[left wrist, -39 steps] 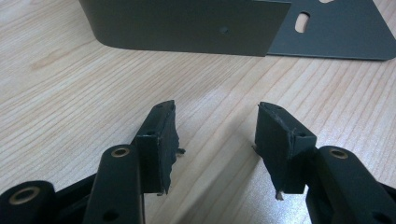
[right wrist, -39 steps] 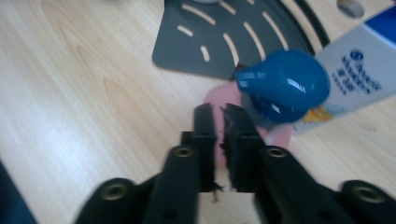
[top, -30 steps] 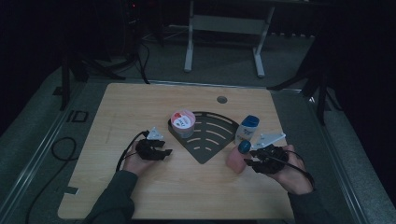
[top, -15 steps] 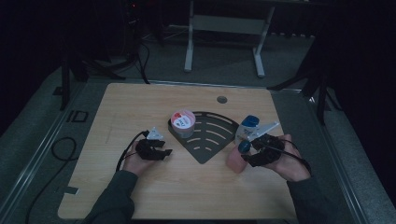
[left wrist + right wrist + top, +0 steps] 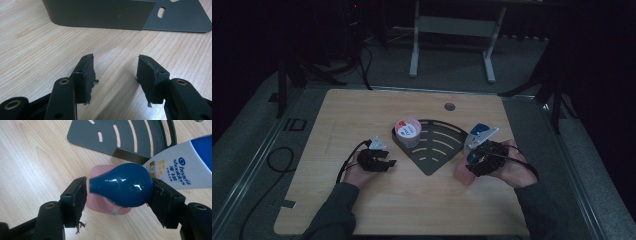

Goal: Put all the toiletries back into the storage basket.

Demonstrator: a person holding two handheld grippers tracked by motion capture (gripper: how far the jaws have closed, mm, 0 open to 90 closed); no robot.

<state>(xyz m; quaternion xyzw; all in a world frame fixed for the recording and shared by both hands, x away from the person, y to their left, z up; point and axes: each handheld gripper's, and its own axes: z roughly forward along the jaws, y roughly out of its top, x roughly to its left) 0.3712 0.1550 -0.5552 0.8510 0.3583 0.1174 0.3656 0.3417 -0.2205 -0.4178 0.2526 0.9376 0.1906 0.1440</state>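
My right gripper (image 5: pixel 120 188) has just been opening, yet its pads touch both ends of the blue bulb (image 5: pixel 122 184). It lies on a pink block (image 5: pixel 100 202). My left gripper (image 5: pixel 115 72) stands open over the table (image 5: pixel 37 57), grasping nothing.

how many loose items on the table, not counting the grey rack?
4. A pink-lidded tub stands at the rack's left corner. The blue bulb-shaped item sits between the right tongs, over a pink block. The white shampoo bottle lies beside them. Others may be hidden.

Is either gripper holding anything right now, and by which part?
The right gripper has a blue bulb-shaped object between its just-opening jaws, across its wide body. The left gripper is open on nothing.
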